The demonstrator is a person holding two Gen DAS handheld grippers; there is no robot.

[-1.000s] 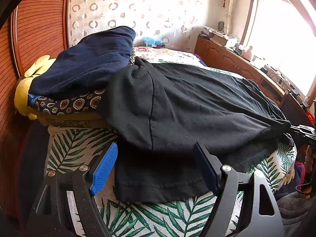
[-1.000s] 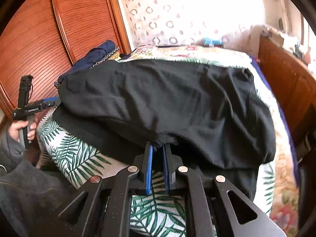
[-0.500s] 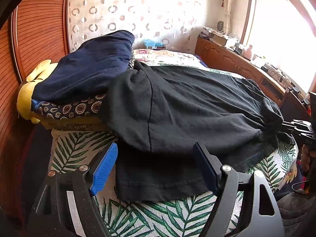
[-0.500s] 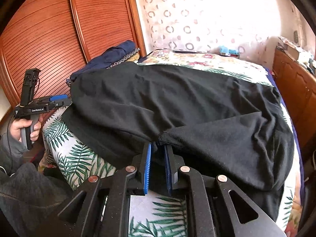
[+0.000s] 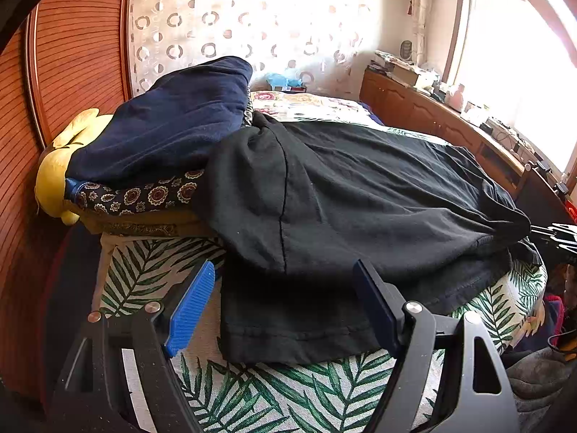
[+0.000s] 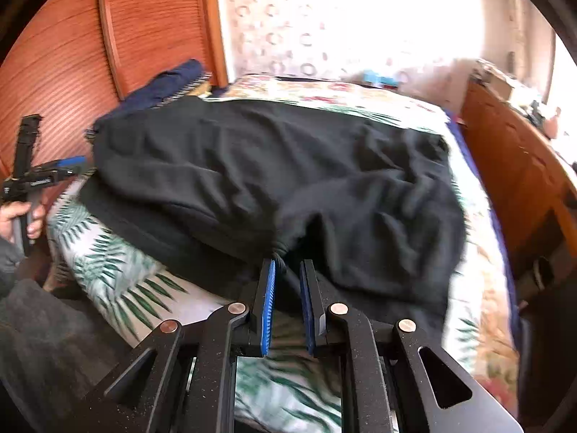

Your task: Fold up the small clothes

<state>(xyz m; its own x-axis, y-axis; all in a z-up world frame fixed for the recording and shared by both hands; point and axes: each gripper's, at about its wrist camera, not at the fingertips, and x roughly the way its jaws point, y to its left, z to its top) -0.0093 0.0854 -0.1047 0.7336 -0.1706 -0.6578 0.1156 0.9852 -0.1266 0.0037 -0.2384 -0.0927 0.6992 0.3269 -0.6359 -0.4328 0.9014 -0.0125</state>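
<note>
Since half a second ago my right claw (image 6: pixel 287 270) has parted slightly, though a bunched fold of the black garment (image 5: pixel 360 195) sits between its pads. Left claw (image 5: pixel 285 296) hovers spread. On the bed (image 5: pixel 252 393), folding is only begun.

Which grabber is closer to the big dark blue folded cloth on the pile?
Left. The left gripper hangs open just below the dark blue folded cloth; the right gripper sits across the black garment, far from it.
</note>
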